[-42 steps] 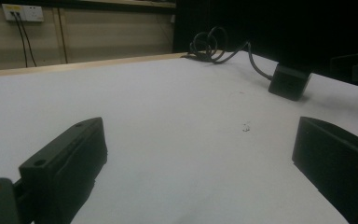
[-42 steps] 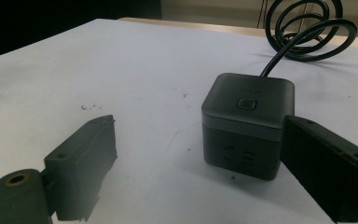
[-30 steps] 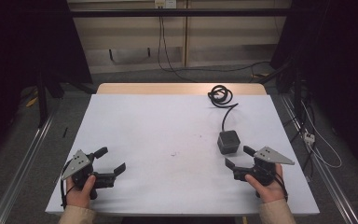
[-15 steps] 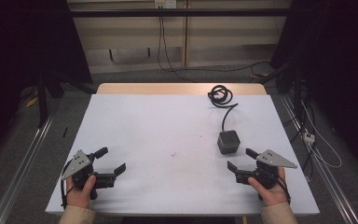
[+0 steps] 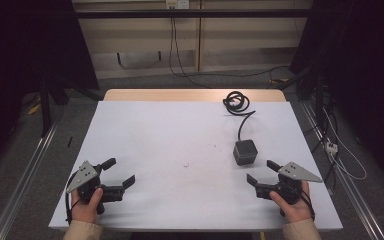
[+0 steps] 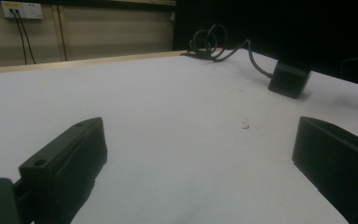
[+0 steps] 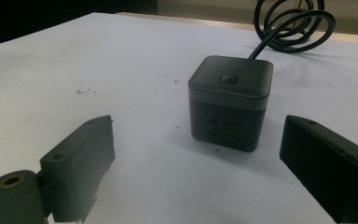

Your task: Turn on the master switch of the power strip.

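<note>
Near the front-left corner of the white-topped desk (image 5: 180, 135), the left claw (image 5: 116, 172) rests low in a person's hand, jaws wide apart around bare surface. Toward the right, the dark grey cube-shaped power socket (image 5: 244, 151) stands upright just beyond the right claw (image 5: 264, 172), equally spread and holding nothing, nothing lying between them. Its top button and front slots appear in the right gripper view, with the coiled black cable (image 5: 236, 102) behind.

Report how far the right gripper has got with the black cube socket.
Done: nothing; the cube socket stands untouched on the table, its cable coiled behind. In hand: the right gripper sits open, aimed at it, jaws short of its sides. Left: closing in and gripping. The left gripper rests open, far off.
</note>
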The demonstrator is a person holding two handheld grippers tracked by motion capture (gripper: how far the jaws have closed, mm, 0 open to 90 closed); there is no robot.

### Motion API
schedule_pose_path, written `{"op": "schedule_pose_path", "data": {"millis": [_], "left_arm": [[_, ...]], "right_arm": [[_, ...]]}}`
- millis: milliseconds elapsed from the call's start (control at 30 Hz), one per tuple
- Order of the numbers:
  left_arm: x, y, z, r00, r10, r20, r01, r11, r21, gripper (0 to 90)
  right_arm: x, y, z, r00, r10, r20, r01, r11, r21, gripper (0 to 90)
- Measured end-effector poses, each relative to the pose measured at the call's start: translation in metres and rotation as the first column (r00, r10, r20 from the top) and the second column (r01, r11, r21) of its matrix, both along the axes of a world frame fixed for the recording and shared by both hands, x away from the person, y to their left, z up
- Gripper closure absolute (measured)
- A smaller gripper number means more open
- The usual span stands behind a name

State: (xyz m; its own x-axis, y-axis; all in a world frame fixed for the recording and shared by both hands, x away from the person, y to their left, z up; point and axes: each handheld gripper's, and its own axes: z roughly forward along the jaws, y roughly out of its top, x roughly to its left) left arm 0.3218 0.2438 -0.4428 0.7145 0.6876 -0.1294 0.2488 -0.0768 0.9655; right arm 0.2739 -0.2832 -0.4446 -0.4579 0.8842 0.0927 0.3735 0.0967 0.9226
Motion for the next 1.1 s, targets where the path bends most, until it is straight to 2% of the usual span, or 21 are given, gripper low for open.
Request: {"op": "schedule_pose_path", "data": {"millis": [1100], "left_arm": [[0.000,0.001,-0.001,1.0000,0.007,-0.005,-0.007,1.0000,0.004,2.7]], "right_arm": [[-0.012,-0.013,-0.004,0.9999,-0.016,-0.006,0.016,1.000,-0.009,10.1]]}}
